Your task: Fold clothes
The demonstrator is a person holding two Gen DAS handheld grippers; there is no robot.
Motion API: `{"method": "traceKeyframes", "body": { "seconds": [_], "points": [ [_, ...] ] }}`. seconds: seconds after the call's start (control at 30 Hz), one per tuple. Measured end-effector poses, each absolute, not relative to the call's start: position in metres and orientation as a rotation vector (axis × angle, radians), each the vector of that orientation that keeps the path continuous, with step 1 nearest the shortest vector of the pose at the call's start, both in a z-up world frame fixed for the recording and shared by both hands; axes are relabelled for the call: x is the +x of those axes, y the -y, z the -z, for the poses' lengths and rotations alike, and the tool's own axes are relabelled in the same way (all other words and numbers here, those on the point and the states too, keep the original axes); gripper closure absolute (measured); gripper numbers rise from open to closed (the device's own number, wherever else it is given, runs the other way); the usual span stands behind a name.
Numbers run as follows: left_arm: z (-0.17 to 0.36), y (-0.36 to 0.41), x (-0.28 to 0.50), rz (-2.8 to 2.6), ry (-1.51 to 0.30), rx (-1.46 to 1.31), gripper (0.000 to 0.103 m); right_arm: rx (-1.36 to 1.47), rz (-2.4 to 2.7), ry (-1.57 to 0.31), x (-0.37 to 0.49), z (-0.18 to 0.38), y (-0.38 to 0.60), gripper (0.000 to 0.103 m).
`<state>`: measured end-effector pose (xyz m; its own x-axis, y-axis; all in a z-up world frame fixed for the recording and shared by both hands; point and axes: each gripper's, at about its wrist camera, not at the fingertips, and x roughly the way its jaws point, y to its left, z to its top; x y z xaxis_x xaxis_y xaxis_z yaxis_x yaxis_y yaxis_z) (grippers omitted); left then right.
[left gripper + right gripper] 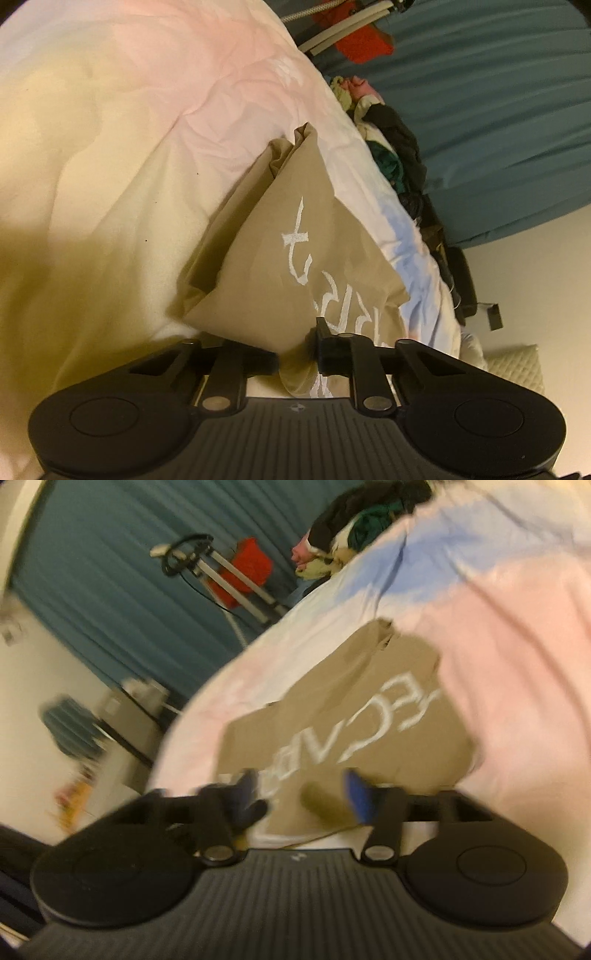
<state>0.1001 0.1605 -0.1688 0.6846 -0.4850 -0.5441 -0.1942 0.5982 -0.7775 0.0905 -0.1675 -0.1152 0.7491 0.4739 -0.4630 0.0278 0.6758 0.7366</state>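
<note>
While left tool (297, 350) pinches edge of tan cotton garment with white lettering (280, 266), right tool (299, 794) hovers agape over its near edge, gripping nothing. Garment lies on pastel bedspread (129, 147) ahead. Risk: one-sided pull skews fold.
</note>
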Motion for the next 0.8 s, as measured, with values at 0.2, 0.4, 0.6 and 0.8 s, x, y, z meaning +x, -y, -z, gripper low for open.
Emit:
{"method": "traceKeyframes", "body": {
  "seconds": [0.2, 0.4, 0.6, 0.8],
  "points": [
    [0.167, -0.157, 0.095, 0.202, -0.798, -0.951, 0.088, 1.213, -0.317, -0.835, 0.093, 0.164, 0.177, 0.015],
    [0.169, -0.165, 0.092, 0.207, -0.786, -0.989, 0.088, 1.351, -0.115, -0.794, 0.098, 0.194, 0.193, 0.033],
    [0.168, -0.168, 0.094, 0.219, -0.778, -1.017, 0.088, 1.389, 0.004, -0.712, 0.104, 0.202, 0.203, 0.067],
    [0.143, -0.166, 0.102, 0.267, -0.791, -0.937, 0.088, 1.300, -0.005, -0.639, 0.098, 0.165, 0.205, 0.083]
  ]
}}
